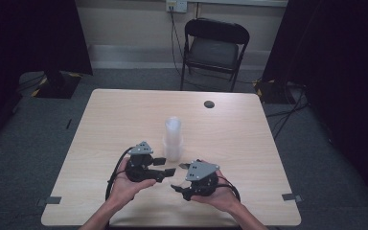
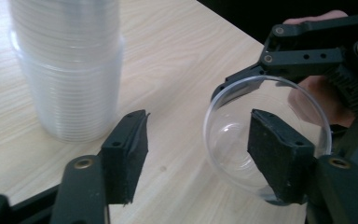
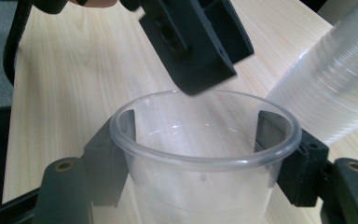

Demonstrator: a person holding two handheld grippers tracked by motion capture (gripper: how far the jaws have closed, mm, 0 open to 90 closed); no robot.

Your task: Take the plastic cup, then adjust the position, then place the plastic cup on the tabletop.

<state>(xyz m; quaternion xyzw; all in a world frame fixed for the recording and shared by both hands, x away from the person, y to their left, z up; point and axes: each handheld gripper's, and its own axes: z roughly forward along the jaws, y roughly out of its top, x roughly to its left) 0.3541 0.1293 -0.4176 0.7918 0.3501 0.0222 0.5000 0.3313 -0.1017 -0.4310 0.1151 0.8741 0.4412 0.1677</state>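
A single clear plastic cup [image 3: 205,158] sits between the jaws of the right hand-held gripper [image 3: 200,154], which is closed on it: one pad bears on each side of the wall just under the rolled rim, and the cup is carried above the near part of the bench [image 1: 249,143], close to the stack of clear cups [image 1: 173,139] that stands upright near the bench's middle. The cup looks thin-walled and very light, so by judgement it will flex or crack under a hard squeeze and may slip on its smooth wall; the rolled rim is the stiffest part, and a hold just below it, as here, seems the safest. The left hand-held gripper [image 2: 198,154] stands wide with nothing between its pads; its right jaw lies in front of the cup's mouth, apparently not pressing it. The right gripper view shows the pad contact on both sides of the cup and the left gripper's jaw hanging just above the rim. The left gripper view shows instead the cup's open mouth turned toward that camera, the right gripper's linkage behind it, and the ribbed nesting of the stack. The high view gives the layout: both grippers side by side in front of the stack, a folding chair [image 1: 214,48] beyond the bench.
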